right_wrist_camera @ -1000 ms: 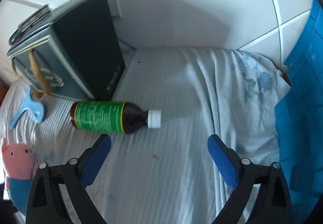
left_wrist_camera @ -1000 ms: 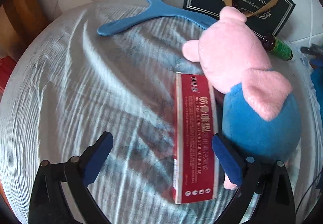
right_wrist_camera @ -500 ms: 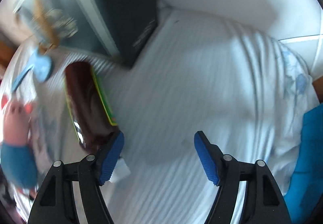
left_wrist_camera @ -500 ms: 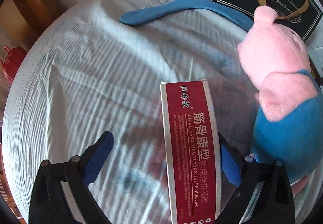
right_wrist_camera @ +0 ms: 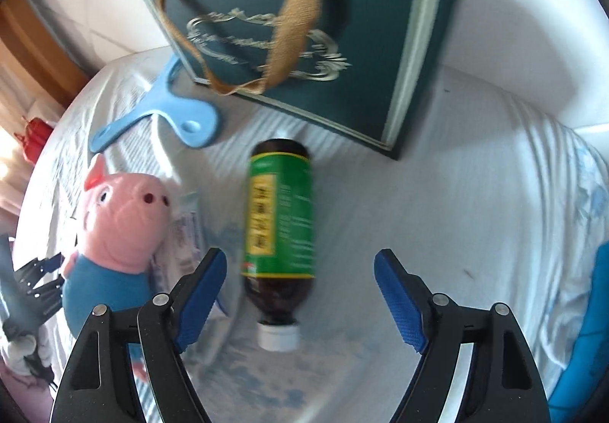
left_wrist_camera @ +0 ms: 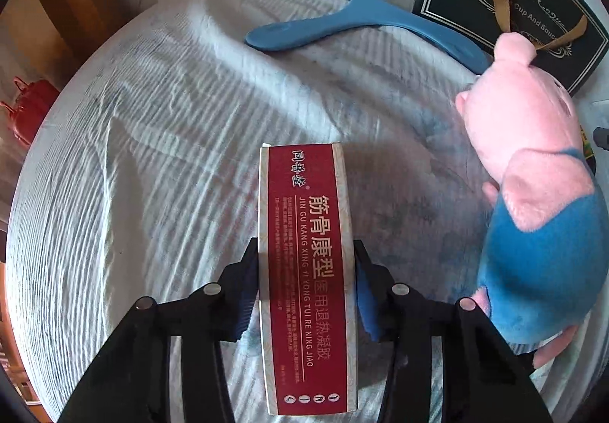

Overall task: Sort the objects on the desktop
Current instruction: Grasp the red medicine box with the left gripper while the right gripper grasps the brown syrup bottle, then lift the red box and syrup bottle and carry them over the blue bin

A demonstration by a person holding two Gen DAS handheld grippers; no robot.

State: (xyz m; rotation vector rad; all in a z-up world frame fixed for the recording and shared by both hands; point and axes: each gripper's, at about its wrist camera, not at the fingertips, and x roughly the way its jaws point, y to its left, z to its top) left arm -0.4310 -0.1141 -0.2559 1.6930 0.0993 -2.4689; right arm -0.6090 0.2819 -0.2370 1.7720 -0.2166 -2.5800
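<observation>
**Left grips the carton, right lines up on the bottle**

The long red cardboard carton with gold lettering (left_wrist_camera: 307, 278) lies near the middle of the cloth-covered round table (left_wrist_camera: 152, 164), beside the pink-and-blue plush pig (left_wrist_camera: 533, 194); it looks light and stiff but crushable, best pinched across its narrow sides. The left gripper (left_wrist_camera: 306, 289) has just been closing and its pads press both long edges. The brown bottle with green label and white cap (right_wrist_camera: 279, 229) lies near the far edge, below the dark green gift bag (right_wrist_camera: 304, 42); probably heavy, smooth, apt to roll; take it across the labelled body. The right gripper (right_wrist_camera: 300, 293) has just been widening; its jaws stand apart astride the neck end, seemingly touching nothing.
</observation>
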